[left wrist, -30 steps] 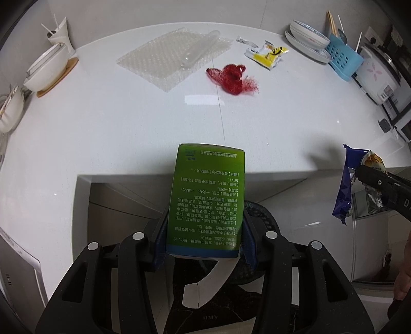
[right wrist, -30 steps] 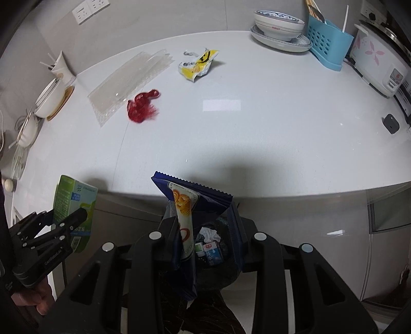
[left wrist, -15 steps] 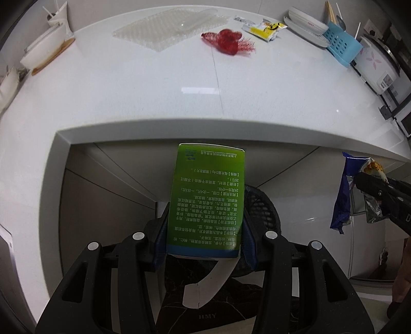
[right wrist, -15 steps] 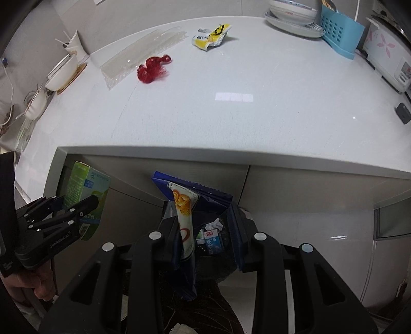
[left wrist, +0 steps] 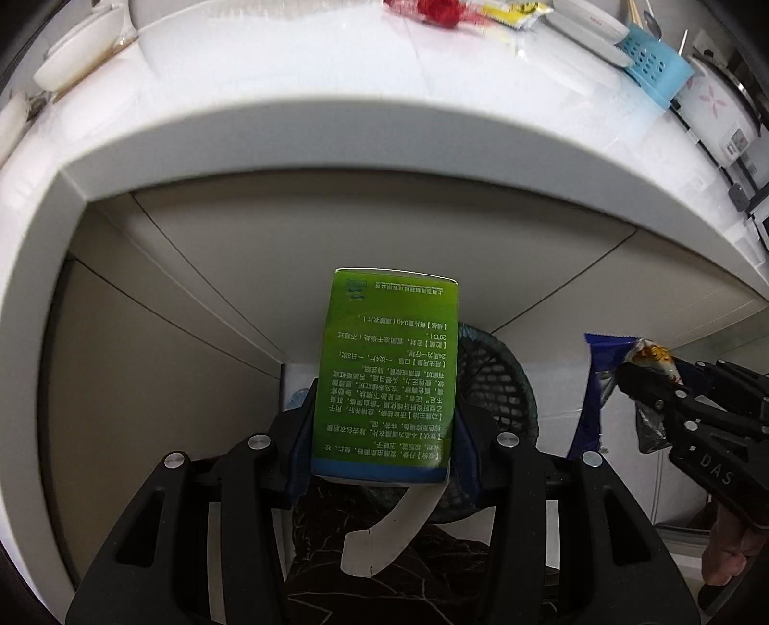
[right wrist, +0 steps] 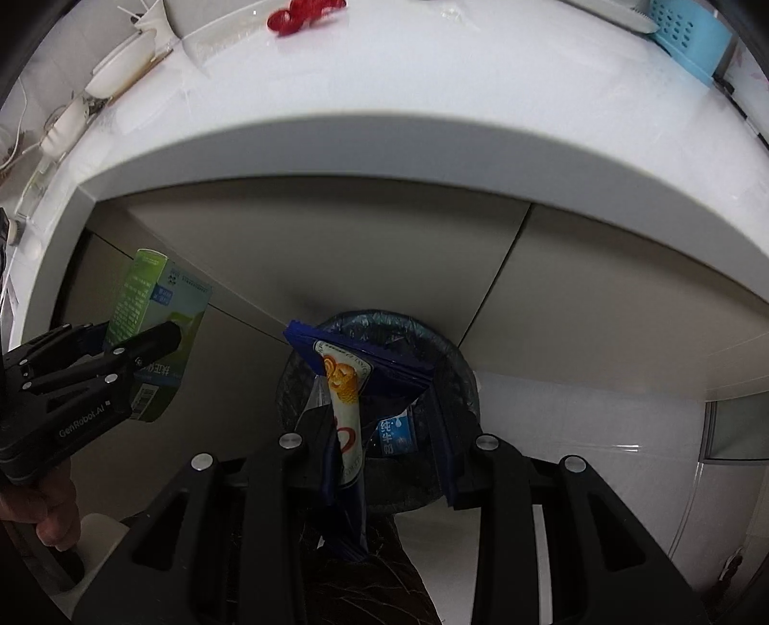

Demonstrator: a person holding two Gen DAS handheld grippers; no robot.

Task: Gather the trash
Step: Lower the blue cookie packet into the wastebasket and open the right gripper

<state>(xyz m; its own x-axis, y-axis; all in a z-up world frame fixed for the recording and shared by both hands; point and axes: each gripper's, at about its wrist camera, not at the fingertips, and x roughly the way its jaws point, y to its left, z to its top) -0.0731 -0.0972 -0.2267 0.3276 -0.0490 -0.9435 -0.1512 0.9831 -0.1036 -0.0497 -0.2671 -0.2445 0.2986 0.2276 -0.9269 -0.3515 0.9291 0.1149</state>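
My left gripper (left wrist: 384,428) is shut on a green carton (left wrist: 387,370) with printed text, its white flap hanging below. In the right wrist view the same carton (right wrist: 144,307) shows at the left in that gripper (right wrist: 139,346). My right gripper (right wrist: 379,423) is shut on a blue snack wrapper (right wrist: 346,375), held directly above a dark mesh trash bin (right wrist: 452,365) with a plastic liner and a milk carton (right wrist: 396,432) inside. In the left wrist view, the bin (left wrist: 495,384) lies behind the green carton, and the wrapper (left wrist: 601,380) hangs at the right.
The white counter edge (right wrist: 384,139) curves overhead, grey cabinet doors (right wrist: 601,288) beneath it. On top lie red netting (left wrist: 437,7), a yellow wrapper (left wrist: 514,9), bowls (left wrist: 72,62), a blue rack (left wrist: 653,65) and a rice cooker (left wrist: 716,110). A hand (right wrist: 53,519) grips the left handle.
Both grippers have sunk from above the counter to below its edge, in front of the cabinets. The bin now looms larger under the wrapper. Both grips are unchanged.
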